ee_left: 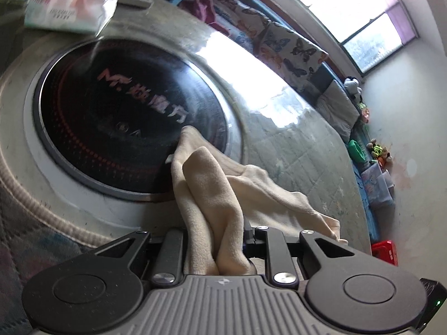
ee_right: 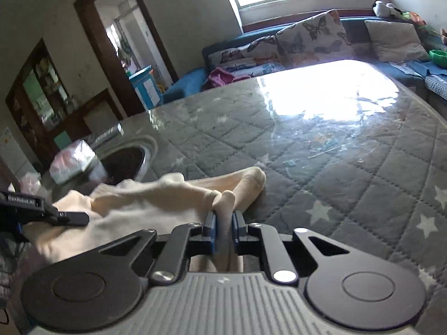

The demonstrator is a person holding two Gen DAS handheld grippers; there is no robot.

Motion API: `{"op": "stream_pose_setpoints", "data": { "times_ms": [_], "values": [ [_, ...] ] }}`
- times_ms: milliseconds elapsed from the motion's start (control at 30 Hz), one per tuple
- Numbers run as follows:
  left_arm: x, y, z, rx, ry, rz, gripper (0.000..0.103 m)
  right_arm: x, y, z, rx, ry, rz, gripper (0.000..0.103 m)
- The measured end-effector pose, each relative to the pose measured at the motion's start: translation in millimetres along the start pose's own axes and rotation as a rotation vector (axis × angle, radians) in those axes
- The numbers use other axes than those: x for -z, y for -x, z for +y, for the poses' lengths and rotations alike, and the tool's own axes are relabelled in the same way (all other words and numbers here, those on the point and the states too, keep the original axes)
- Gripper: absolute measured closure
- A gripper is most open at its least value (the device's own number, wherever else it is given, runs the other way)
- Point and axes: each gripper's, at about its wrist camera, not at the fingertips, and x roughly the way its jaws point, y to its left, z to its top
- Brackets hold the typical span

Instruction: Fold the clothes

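Right gripper (ee_right: 223, 224): jaws pinched on a thin bunched ridge of the cream fleece garment (ee_right: 156, 198), blue pads tight either side of the fold. Left gripper (ee_left: 216, 240): jaws clamped on a thicker wad of the same cloth, which stands up between them and trails off toward 2 o'clock. The garment hangs between the two grips, its far end resting on the grey quilted star-print desk cover (ee_right: 321, 150) under glossy clear film.

Risks:
- Right grip is shallow, near the cloth edge; any pull apart to spread it could slip the ridge out.
- Left holds a crumpled bundle, likely several layers, so the fold may come out uneven or a layer may drop.
- In the left view, the cloth drapes over the black round glass hob (ee_left: 131, 117) at 11 o'clock; dragging could snag on its raised rim.
- Pink-and-white plastic tissue pack (ee_left: 69, 5) sits beyond the hob; a wide sweep could knock it.
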Motion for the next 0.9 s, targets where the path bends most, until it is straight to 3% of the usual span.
{"op": "stream_pose_setpoints", "data": {
  "times_ms": [233, 333, 433, 533, 733, 900],
  "values": [
    [-1.6, 9.5, -32.2, 0.034, -0.109, -0.037, 0.083, -7.9, 47.9, 7.1, 0.016, 0.022, -0.119, 0.100],
    [-0.4, 8.2, -47.1, 0.044, -0.142, -0.048, 0.083, -10.6, 60.9, 1.5, 0.039, 0.015, -0.130, 0.103],
    [0.6, 6.9, -51.3, 0.040, -0.153, -0.052, 0.083, -10.6, 67.7, -6.1, 0.066, 0.005, -0.116, 0.097],
    [0.5, 4.0, -44.6, 0.023, -0.142, -0.043, 0.083, -2.3, 60.3, -14.6, 0.076, -0.013, -0.069, 0.078],
    [-0.8, -5.4, -25.5, -0.016, -0.119, -0.013, 0.083, 15.2, 27.0, -24.4, 0.059, -0.082, -0.009, 0.074],
    [0.5, -12.7, -16.3, -0.031, -0.106, 0.006, 0.083, 15.6, 10.7, -22.3, 0.011, -0.117, -0.026, 0.073]
  ]
}}
